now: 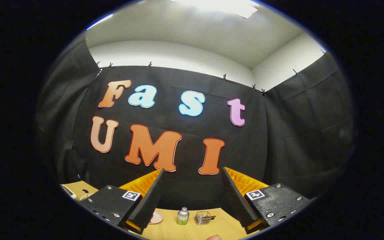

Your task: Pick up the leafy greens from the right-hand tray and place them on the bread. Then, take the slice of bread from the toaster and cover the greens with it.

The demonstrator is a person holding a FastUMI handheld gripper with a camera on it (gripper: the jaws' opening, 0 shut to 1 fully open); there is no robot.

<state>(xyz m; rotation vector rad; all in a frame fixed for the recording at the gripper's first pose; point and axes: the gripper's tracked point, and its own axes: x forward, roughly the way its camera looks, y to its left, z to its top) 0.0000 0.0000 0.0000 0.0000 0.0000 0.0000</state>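
The claw [192, 173] is raised toward the booth's black cloth wall [278, 133], its two fingers spread wide apart with nothing between them. Low between the fingers, on the wooden counter [192, 230], stand a small bottle with a silver cap [182, 216] and a clear square container [203, 218]. A pale round plate edge [156, 218] shows beside the left finger; greens, bread and toaster cannot be made out here.

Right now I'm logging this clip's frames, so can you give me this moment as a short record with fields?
gripper: gripper raised and level, fingers open, nothing between them
table: wooden table low beneath the fingers
between the fingers, beyond them: small bottle with a silver cap, upright; clear container just beside it
by one finger: edge of a pale plate
task items: bread, greens, toaster not identifiable
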